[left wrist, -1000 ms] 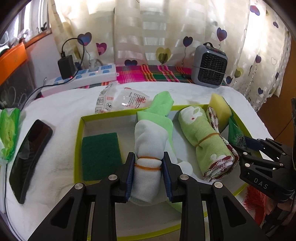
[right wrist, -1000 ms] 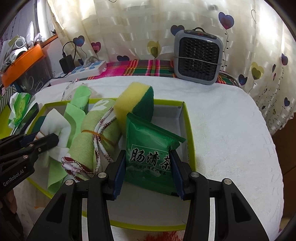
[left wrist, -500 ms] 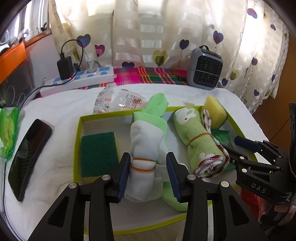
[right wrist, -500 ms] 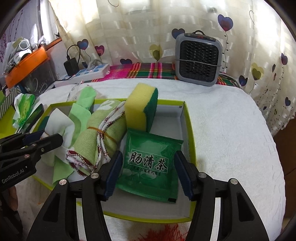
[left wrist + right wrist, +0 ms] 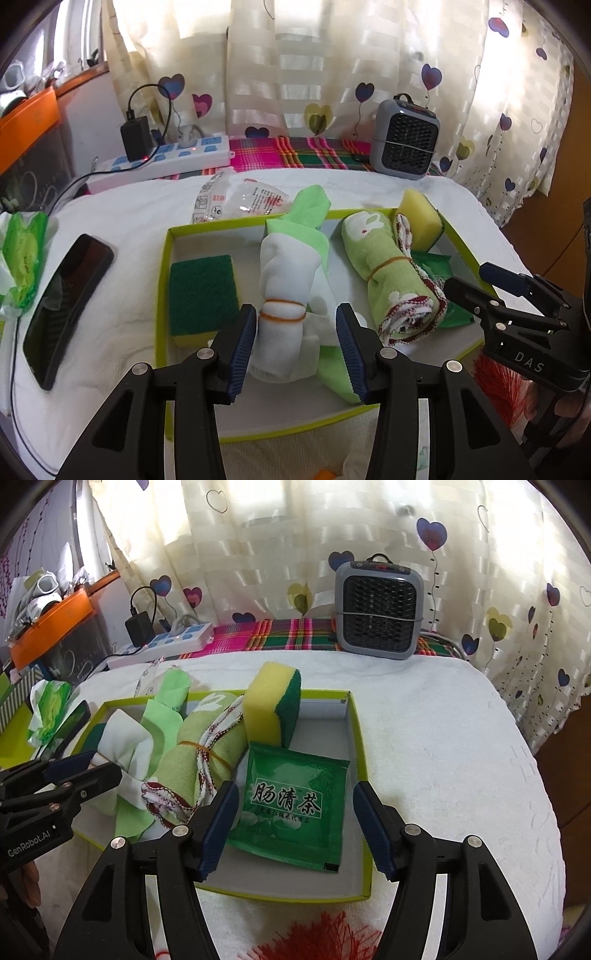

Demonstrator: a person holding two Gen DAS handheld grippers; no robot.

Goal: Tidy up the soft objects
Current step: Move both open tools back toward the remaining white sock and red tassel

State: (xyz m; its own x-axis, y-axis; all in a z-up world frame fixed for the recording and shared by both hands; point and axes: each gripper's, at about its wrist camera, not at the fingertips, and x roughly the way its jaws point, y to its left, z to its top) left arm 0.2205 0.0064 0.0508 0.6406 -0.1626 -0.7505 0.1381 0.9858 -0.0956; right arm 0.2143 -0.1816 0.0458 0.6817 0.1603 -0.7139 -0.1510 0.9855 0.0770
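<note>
Our left gripper (image 5: pixel 295 343) gapes around the white rubber-banded cloth roll (image 5: pixel 284 291); our right gripper (image 5: pixel 291 825), released, straddles the flat green tea sachet (image 5: pixel 291 805), yellow-green sponge (image 5: pixel 273 709) at twelve o'clock.

Tray (image 5: pixel 357 731): lime-green rim, white inside. Sponge (image 5: pixel 271 705): yellow, dark green face. Sachet (image 5: pixel 291 805): green, black characters. Rolled towel (image 5: pixel 388 273): light green, white rabbit print, red-white trim. Bundle (image 5: pixel 284 273): white, orange band. Curtain (image 5: pixel 258 554): cream stripes, coloured hearts. Heater (image 5: pixel 378 609): grey.
</note>
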